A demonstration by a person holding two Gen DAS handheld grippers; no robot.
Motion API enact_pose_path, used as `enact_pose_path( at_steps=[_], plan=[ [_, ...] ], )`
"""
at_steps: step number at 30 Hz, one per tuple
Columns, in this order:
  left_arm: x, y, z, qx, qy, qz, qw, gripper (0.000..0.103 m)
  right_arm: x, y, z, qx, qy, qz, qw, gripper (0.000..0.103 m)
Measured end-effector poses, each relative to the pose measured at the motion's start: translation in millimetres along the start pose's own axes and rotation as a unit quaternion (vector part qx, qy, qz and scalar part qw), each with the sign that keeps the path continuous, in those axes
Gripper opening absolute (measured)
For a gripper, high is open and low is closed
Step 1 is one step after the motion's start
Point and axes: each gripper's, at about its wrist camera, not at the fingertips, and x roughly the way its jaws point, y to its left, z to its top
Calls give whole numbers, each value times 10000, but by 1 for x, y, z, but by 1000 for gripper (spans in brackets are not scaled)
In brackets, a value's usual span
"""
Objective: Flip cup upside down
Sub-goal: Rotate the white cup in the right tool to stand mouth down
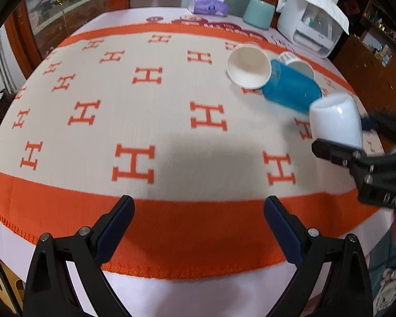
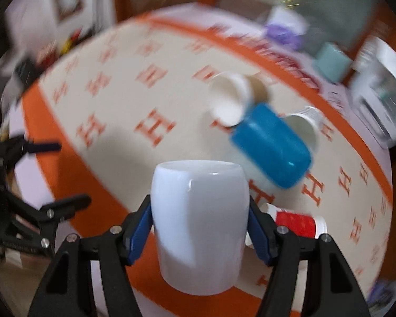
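Right gripper (image 2: 200, 224): jaws closed on the white cup (image 2: 200, 227), one blue pad on each side of its body. The cup is held clear of the cloth, near the front orange border on the right side of the table; which end is the mouth cannot be told from the blurred right wrist view. In the left wrist view the same cup (image 1: 336, 121) appears at the right edge, tilted, with the right gripper (image 1: 338, 142) clamped across it.

Left gripper (image 1: 199, 227): fingers spread wide apart, nothing between them, hovering above the front orange border of the blanket (image 1: 171, 137).

Just beside the held cup, low right in the right wrist view, a red-and-white paper cup (image 2: 295, 223) lies on its side.

Farther back, a blue cup (image 1: 290, 89) lies on its side on the cream field. A white paper cup (image 1: 248, 67) lies on its side touching the blue cup's left end, its opening facing the camera. A second paper cup (image 1: 298, 64) lies behind the blue cup.

At the far table edge: a purple tissue box (image 1: 208, 6), a pale green container (image 1: 258, 13), and a white appliance (image 1: 311, 23) with its lid raised.
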Motion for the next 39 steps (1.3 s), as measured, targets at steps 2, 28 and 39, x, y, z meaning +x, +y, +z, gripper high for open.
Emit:
enact_pose_path(
  at_steps=[2, 28, 39],
  plan=[
    [-2, 0, 3, -140, -147, 115, 9997, 97, -3, -4, -16, 532, -591, -33, 9968, 66],
    [-19, -21, -12, -260, -701, 525, 9958, 99, 8, 17, -69, 931, -1861, -418, 9772, 66],
    [-36, -25, -16, -160, -791, 652, 9946, 102, -24, 4, -87, 1489, -1760, 86, 9730, 67]
  ],
)
